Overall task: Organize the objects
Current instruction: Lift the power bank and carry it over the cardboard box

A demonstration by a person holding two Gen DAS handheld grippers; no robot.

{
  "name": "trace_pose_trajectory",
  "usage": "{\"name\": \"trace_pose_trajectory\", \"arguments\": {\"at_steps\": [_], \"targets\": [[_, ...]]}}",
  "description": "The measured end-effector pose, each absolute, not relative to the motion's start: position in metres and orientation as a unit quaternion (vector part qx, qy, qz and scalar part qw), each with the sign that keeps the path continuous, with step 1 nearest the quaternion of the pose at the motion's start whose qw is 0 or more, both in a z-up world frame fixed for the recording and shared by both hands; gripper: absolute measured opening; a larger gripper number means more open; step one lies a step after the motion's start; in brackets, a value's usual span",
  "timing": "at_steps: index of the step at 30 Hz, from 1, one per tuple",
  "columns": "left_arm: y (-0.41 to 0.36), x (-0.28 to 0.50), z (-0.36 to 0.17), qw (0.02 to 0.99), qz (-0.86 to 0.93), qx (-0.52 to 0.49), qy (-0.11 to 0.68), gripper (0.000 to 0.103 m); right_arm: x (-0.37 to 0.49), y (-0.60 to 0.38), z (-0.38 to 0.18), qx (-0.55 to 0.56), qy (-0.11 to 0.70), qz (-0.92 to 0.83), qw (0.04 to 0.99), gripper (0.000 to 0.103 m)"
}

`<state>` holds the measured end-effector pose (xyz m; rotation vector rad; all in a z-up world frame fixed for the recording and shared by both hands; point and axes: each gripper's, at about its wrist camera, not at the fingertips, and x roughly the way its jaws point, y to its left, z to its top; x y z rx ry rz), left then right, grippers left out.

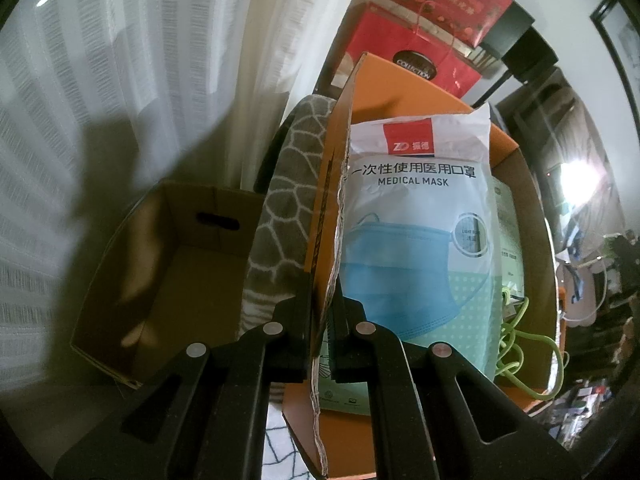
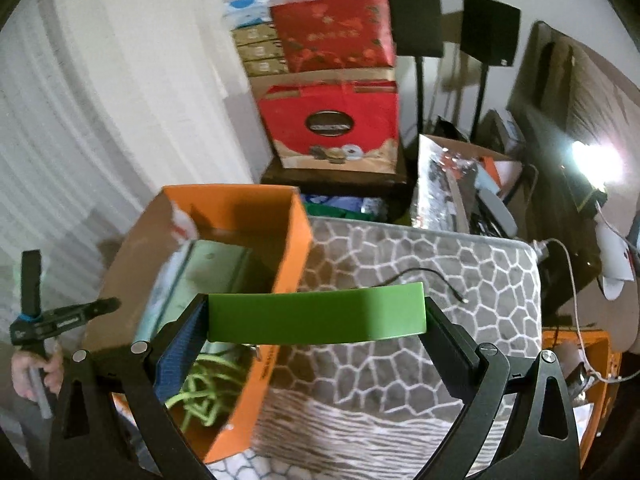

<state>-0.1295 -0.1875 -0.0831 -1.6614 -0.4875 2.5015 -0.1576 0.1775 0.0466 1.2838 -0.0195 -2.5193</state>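
Note:
My left gripper point(image 1: 323, 312) is shut on the left wall of the orange cardboard box point(image 1: 325, 208). Inside the box stand a white and blue medical mask pack point(image 1: 420, 224) and a coiled light green cable point(image 1: 528, 344). My right gripper point(image 2: 316, 316) is shut on a flat green box point(image 2: 316, 314), held crosswise above the grey patterned cushion point(image 2: 420, 280), just right of the orange box point(image 2: 288, 248). The green cable point(image 2: 200, 392) and a pale green pack point(image 2: 216, 268) show inside the box. The left gripper point(image 2: 72, 312) appears at the far left of the right wrist view.
An open brown cardboard box point(image 1: 132, 280) sits left of the cushion point(image 1: 288, 208), by the white curtain point(image 1: 100, 100). Red gift bags point(image 2: 332, 120) are stacked behind. A thin black cable point(image 2: 424, 276) lies on the cushion. A silver foil bag point(image 2: 444, 184) and another orange box point(image 2: 592, 360) stand at right.

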Motion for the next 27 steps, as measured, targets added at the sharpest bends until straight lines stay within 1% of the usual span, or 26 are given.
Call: {"name": "trace_pose_trajectory", "arguments": {"at_steps": [15, 21, 27], "targets": [[-0.187, -0.129, -0.083, 0.05, 0.821, -0.545, -0.161, 0.006, -0.126, 0.124, 0.056, 0.431, 0.022, -0.876, 0.213, 0.1], [-0.188, -0.13, -0.083, 0.05, 0.821, -0.545, -0.16, 0.006, -0.116, 0.102, 0.049, 0.437, 0.035, -0.867, 0.238, 0.1], [-0.187, -0.13, -0.083, 0.05, 0.821, -0.545, -0.161, 0.006, -0.111, 0.078, 0.029, 0.455, 0.049, -0.851, 0.257, 0.1]]}}
